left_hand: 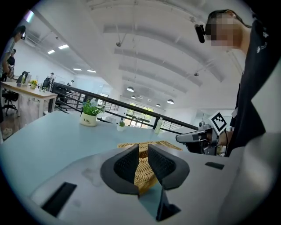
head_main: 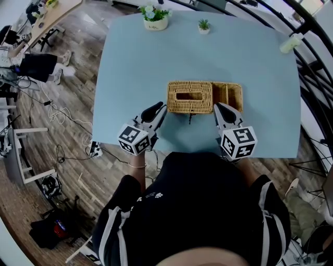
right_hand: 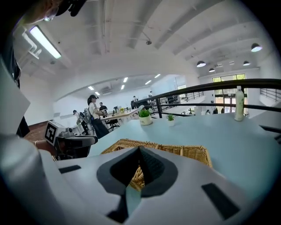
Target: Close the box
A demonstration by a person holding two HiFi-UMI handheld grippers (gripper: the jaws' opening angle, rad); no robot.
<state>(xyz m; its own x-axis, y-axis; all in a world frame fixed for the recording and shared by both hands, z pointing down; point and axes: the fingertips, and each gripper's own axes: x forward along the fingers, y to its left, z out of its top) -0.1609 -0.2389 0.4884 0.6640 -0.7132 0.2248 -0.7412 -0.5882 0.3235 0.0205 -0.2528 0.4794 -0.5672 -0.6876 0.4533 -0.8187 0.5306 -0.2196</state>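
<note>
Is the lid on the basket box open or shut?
Shut. In the head view the slotted lid lies flat on top of the wicker box. The two small compartments beside it show no cover.

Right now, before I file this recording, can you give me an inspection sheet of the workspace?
Surface: light blue table.
Job's things: wicker box, slotted lid lying flat on it; open side compartment on its right.
Clutter: potted plant and smaller potted plant at the far edge; bottle at the right edge.
Grippers: left gripper by the box's near left corner, jaws slightly apart, nothing between them; right gripper by its near right side, jaws together, empty.
Cables: loose cables and power strip on the floor, left.
Surroundings: wooden floor, desk, railing.
</note>
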